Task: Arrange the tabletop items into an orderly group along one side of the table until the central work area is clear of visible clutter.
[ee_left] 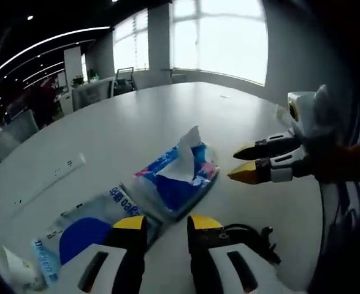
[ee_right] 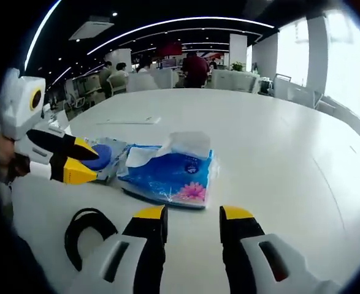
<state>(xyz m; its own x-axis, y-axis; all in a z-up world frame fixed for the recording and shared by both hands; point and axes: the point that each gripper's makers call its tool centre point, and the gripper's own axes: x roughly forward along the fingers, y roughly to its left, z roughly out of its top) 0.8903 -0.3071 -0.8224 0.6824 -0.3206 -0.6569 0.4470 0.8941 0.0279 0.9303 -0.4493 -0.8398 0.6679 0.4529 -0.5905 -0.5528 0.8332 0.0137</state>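
A blue soft tissue pack (ee_left: pixel 178 179) (ee_right: pixel 173 174) with a white tissue sticking up lies on the white table (ee_left: pixel 137 116) (ee_right: pixel 271 141). Beside it lies a flat wipes pack with a round blue lid (ee_left: pixel 84 233) (ee_right: pixel 101 157). A black looped strap (ee_left: pixel 253 236) (ee_right: pixel 84 231) lies near both grippers. My left gripper (ee_left: pixel 167 225) (ee_right: pixel 84 160) is open just short of the wipes and tissue packs, with nothing between its jaws. My right gripper (ee_right: pixel 193 215) (ee_left: pixel 238 162) is open too, on the other side of the tissue pack, a little off it.
A flat socket panel (ee_left: pixel 63 166) (ee_right: pixel 130 121) is set into the table beyond the packs. A small white thing (ee_left: pixel 8 269) lies by the wipes pack. Chairs (ee_left: pixel 20 125) and people (ee_right: pixel 195 68) are beyond the table's far edge.
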